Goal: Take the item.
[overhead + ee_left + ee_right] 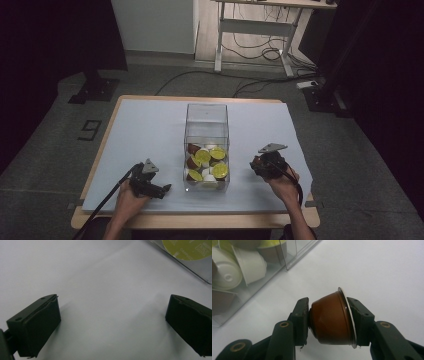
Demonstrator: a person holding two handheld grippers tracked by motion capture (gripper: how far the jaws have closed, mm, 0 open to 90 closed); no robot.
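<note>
My right gripper [327,320] pinches a brown capsule [332,318] just right of the clear box [207,145], apparently above bare sheet [150,130]. My left gripper [112,322] gapes empty, left of the box, open sheet around.

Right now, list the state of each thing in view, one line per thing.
Left gripper: open, empty, low over the white mat.
Right gripper: shut on the brown capsule.
Brown capsule: on its side, clamped base to lid.
Clear box: upright, open-topped, partly filled.
Capsules in the box: piled loosely, brown, white, yellow-lidded.
</note>
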